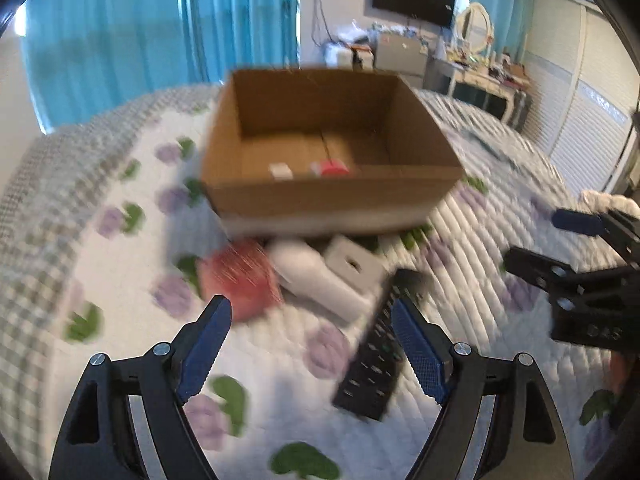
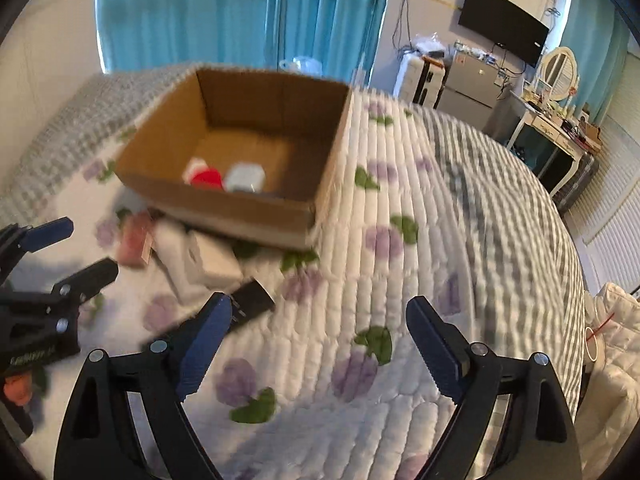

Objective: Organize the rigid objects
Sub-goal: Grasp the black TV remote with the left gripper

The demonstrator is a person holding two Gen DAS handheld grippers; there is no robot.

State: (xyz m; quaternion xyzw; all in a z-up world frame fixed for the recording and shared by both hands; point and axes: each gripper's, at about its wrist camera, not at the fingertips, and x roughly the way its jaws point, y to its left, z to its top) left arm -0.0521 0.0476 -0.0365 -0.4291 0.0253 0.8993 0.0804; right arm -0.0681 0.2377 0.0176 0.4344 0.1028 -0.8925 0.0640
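Left gripper (image 1: 312,344) gaping empty over black remote (image 1: 372,364) | right gripper (image 2: 320,344) gaping empty | brown cardboard box (image 2: 304,208) sitting at 11 o'clock

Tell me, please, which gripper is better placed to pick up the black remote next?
Probably the left gripper: its open jaws point almost at the remote, which lies just ahead, near its right finger. The right gripper, also open, faces bare quilt, the remote off to its left.

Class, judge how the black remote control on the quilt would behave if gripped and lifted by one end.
The remote control looks rigid and flat, so probably no sagging or rolling. Being long, it may tilt in the pads. The soft quilt underneath could hinder getting under it.
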